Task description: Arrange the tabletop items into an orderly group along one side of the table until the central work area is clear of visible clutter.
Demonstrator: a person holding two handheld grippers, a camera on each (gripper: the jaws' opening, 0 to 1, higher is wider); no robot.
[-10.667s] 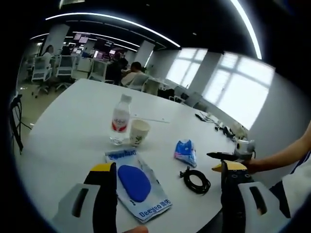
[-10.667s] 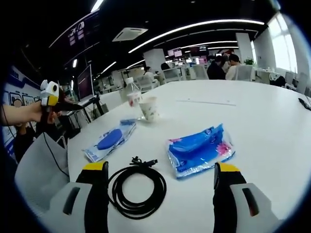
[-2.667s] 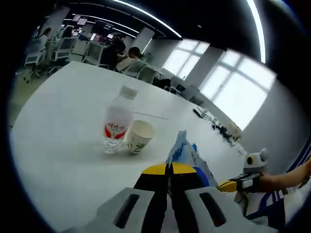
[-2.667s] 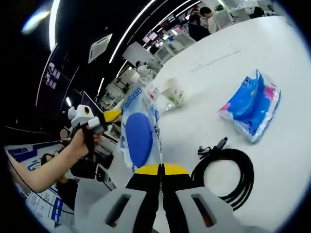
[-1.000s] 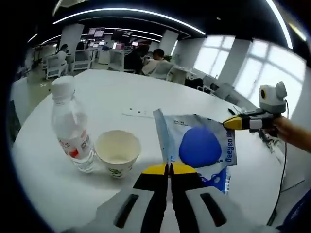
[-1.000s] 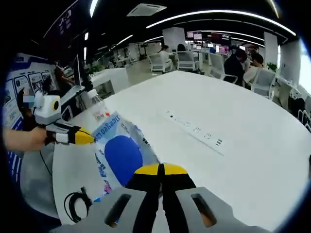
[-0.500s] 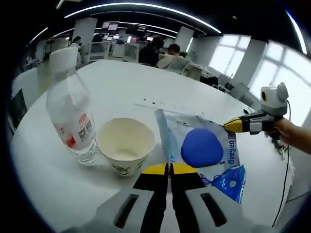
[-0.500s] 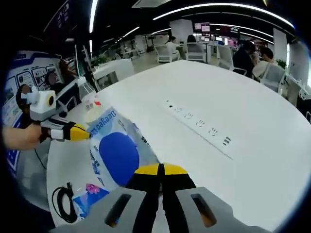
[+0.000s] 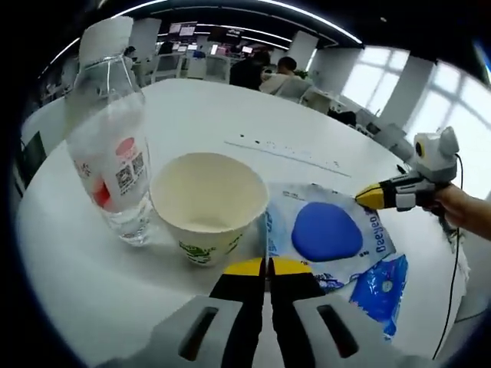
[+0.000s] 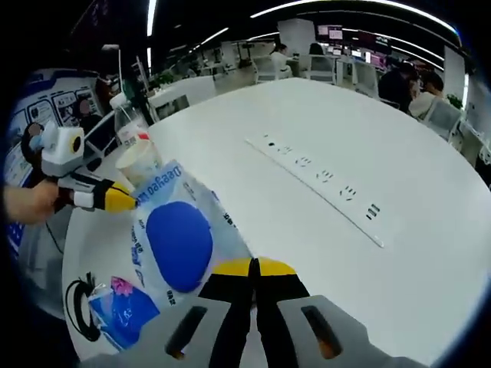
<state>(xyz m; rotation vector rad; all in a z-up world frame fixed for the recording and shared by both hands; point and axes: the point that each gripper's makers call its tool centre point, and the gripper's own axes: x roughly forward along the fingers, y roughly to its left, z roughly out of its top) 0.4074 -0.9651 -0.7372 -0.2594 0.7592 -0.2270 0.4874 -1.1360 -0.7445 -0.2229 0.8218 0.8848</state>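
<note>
- Left claw (image 9: 267, 266) is pinching the near edge of the clear packet with the blue pad (image 9: 326, 232), jaws closed on it; right claw (image 10: 257, 267) is pinching the opposite edge of the same packet, so both are holding it together just above or on the white desk (image 9: 69, 253).
- Packet is sitting just right of the paper cup (image 9: 209, 203), which is standing beside the water bottle (image 9: 110, 146) at the desk's near left.
- Risk, as a judgement: the left claw is working very close to the light, empty cup, so a sideways nudge could be tipping it or pushing it into the bottle.
- Another risk: both claws pulling apart could be tearing or slipping off the thin plastic.
- Packet is partly overlapping the blue tissue pack (image 10: 123, 310), which could be dragging along with it.
- Count: one bottle, one cup, one packet, one tissue pack, one coiled black cable (image 10: 79, 298).
</note>
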